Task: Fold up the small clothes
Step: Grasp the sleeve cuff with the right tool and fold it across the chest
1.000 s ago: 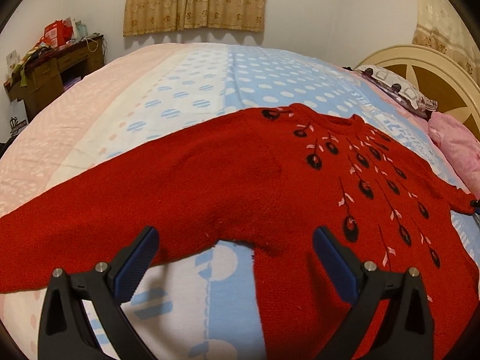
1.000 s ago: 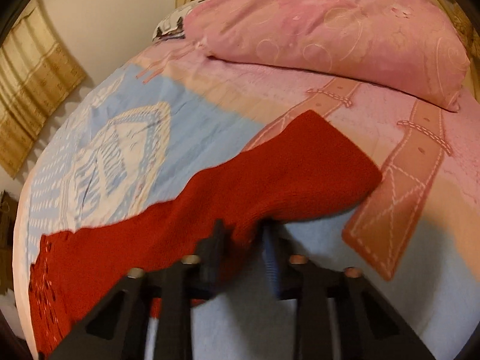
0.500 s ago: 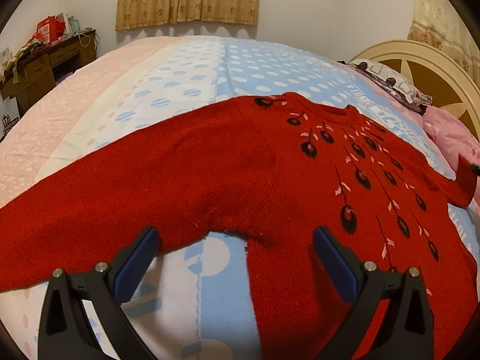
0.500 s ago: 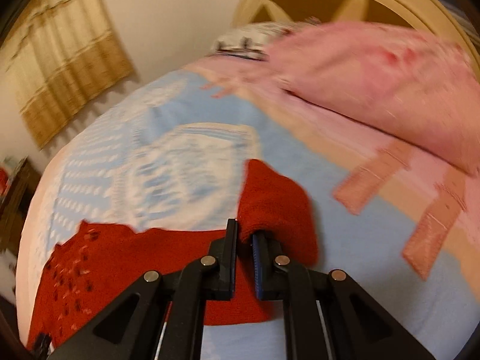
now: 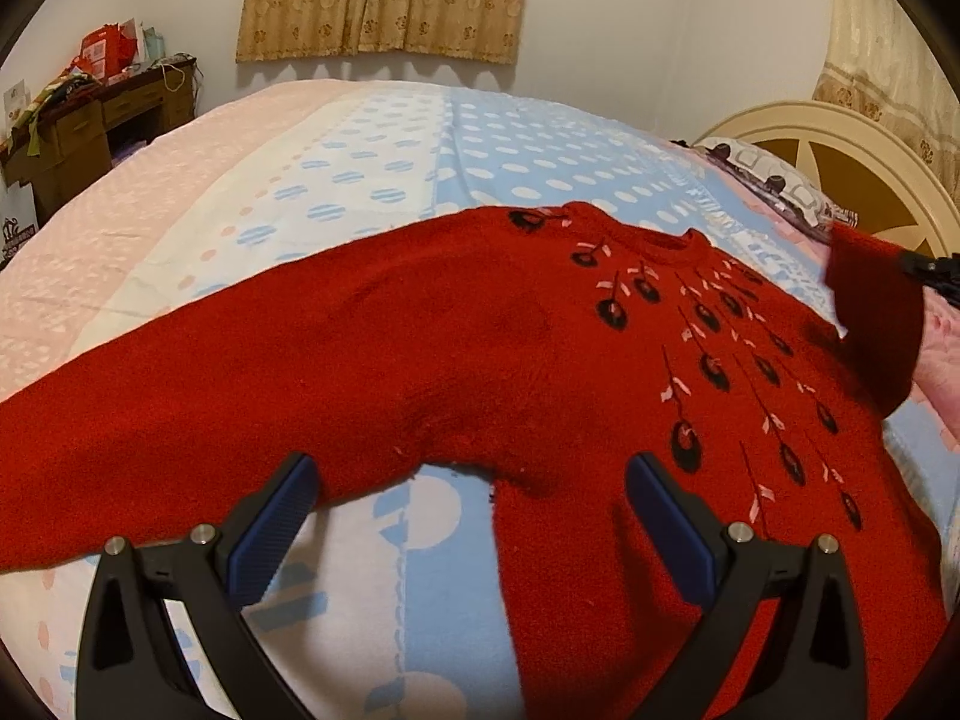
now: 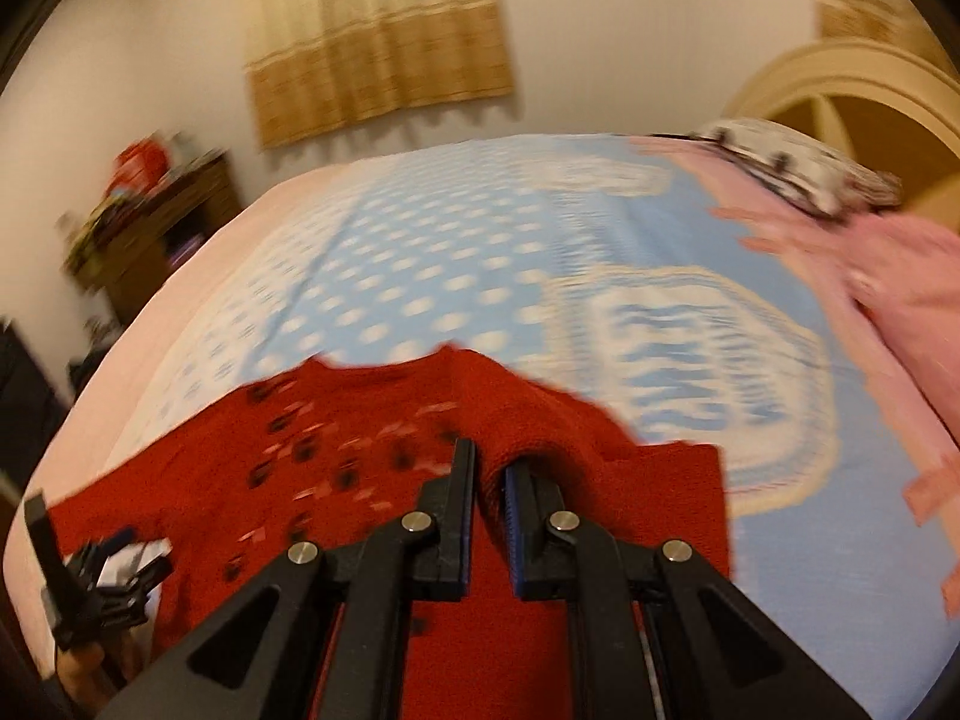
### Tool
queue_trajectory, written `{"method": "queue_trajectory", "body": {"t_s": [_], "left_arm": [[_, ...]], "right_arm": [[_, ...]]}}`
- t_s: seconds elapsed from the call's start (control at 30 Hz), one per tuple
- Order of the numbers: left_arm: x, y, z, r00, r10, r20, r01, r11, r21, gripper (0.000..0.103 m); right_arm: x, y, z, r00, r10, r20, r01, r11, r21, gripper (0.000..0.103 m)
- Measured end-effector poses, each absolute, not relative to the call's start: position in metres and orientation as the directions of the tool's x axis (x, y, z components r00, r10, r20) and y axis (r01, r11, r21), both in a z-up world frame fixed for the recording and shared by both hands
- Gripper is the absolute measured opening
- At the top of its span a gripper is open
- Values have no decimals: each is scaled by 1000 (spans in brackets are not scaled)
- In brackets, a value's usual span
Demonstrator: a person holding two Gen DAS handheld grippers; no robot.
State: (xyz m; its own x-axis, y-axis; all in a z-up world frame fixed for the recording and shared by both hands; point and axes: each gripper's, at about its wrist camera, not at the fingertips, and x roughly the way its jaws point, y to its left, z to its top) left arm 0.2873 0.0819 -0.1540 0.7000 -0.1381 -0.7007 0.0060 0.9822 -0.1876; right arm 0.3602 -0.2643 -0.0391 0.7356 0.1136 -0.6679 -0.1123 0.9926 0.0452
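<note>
A red knit sweater [image 5: 492,348] with black and pink motifs lies spread face up on the bed. My left gripper [image 5: 468,510] is open and empty, its fingers hovering over the near armpit and the left sleeve [image 5: 120,468]. My right gripper [image 6: 489,468] is shut on the right sleeve [image 6: 540,420] and holds it lifted and folded inward over the sweater body. In the left wrist view the lifted sleeve [image 5: 870,324] hangs at the right edge, with the right gripper [image 5: 930,270] behind it.
The bed [image 5: 372,180] has a blue, white and pink dotted cover. A pink pillow [image 6: 912,276] and a patterned pillow [image 5: 774,180] lie by the cream headboard [image 5: 852,150]. A cluttered wooden desk [image 5: 90,126] stands at the far left. Curtains [image 5: 384,0] hang behind.
My right gripper has lifted the right sleeve and swung it left over the sweater body. The left gripper has stayed open and drifted slightly forward.
</note>
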Motion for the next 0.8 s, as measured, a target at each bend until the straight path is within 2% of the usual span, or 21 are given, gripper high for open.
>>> {"method": "queue_trajectory", "body": {"t_s": [0.3, 0.37, 0.4, 0.43, 0.5, 0.63, 0.8], "left_arm": [[285, 88, -148, 716, -153, -681, -1, 975, -221, 103], [283, 90, -140, 728, -156, -668, 2, 974, -226, 103], [282, 90, -137, 730, -162, -664, 9, 974, -227, 103], [280, 88, -134, 729, -172, -662, 25, 974, -225, 103], [276, 81, -127, 729, -166, -664, 46, 980, -195, 103], [273, 57, -111, 701, -201, -684, 128, 979, -156, 103], [280, 4, -84, 685, -221, -695, 234, 969, -77, 103]], "right_arm": [[350, -188, -99, 640, 245, -729, -276, 958, 79, 9], [344, -182, -113, 597, 258, -759, -321, 945, 69, 23], [339, -180, -119, 573, 268, -774, -350, 934, 64, 59], [334, -182, -122, 555, 287, -781, -375, 924, 74, 75], [318, -192, -122, 546, 347, -762, -415, 903, 113, 75], [302, -221, -124, 553, 352, -755, -394, 909, 135, 75], [288, -243, -128, 598, 259, -759, -337, 940, 55, 75]]}}
